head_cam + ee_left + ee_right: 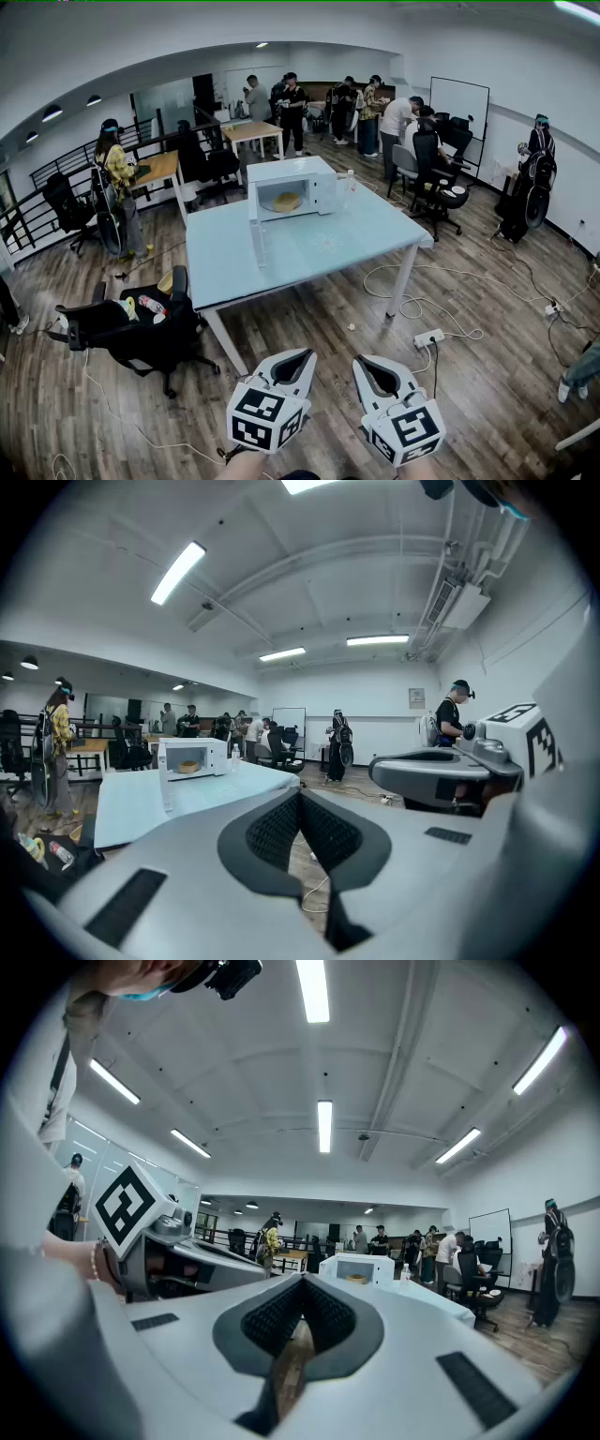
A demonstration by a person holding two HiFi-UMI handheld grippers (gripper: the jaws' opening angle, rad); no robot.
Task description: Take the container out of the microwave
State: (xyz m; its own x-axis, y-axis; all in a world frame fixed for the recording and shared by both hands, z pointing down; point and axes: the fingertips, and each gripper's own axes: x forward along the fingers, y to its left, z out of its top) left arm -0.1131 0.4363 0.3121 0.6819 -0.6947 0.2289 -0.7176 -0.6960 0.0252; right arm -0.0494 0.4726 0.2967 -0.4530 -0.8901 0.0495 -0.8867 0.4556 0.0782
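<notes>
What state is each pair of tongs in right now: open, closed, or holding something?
Left tongs: closed, holding nothing.
Right tongs: closed, holding nothing.

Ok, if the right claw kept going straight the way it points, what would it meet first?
Nothing near: the right claw points over open floor. First in line is probably the near edge of the table, the microwave beyond it; depth is unclear.

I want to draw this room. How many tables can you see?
3: the pale blue table holding the microwave, a wooden table behind it to the left, and a second wooden table farther back. People may hide more.
</notes>
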